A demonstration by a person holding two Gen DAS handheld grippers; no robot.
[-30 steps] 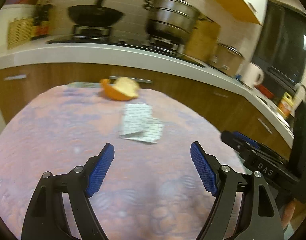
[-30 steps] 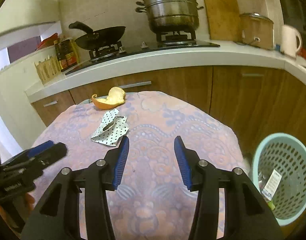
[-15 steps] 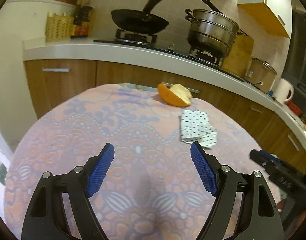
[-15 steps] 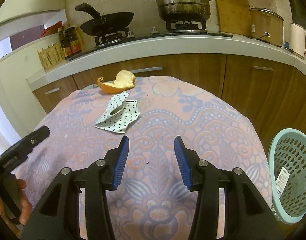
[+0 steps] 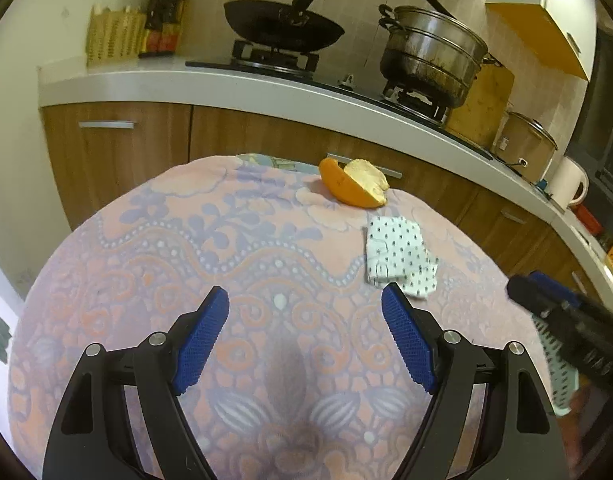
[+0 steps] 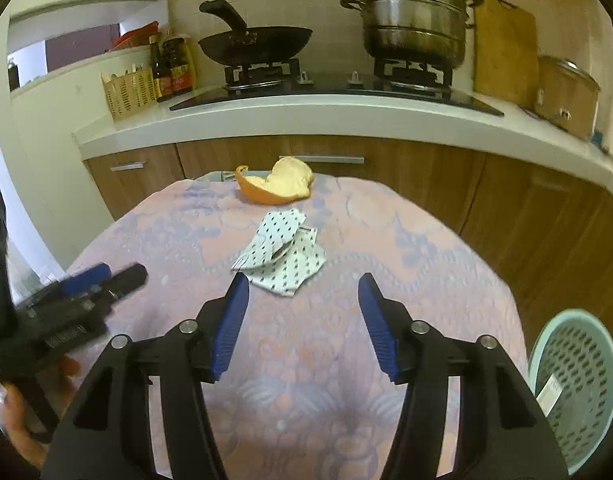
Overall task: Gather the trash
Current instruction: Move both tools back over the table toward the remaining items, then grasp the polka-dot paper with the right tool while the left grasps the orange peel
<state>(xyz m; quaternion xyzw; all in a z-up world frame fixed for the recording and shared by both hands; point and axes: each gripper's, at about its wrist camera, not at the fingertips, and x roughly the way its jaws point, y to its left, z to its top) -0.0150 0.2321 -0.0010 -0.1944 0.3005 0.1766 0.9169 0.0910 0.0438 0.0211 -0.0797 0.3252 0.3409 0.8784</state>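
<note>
A crumpled dotted white wrapper [image 6: 282,258] [image 5: 400,258] lies on the patterned tablecloth [image 6: 406,272], with an orange peel [image 6: 275,186] [image 5: 354,184] behind it at the far edge. My right gripper [image 6: 303,294] hovers just short of the wrapper, its jaws opening with nothing between them. My left gripper [image 5: 305,308] stands open over bare cloth, the wrapper just beyond its right fingertip. Each gripper shows blurred at the edge of the other's view.
A pale green mesh waste basket [image 6: 574,384] with scraps inside stands on the floor right of the table. Behind the table runs a kitchen counter [image 6: 306,114] with a wok [image 6: 254,42], a steel pot [image 6: 414,28] and wooden cabinets below.
The right gripper's jaws have spread wider and it has moved closer to the wrapper. The left gripper's view has swung so the wrapper and peel now sit to its right.
</note>
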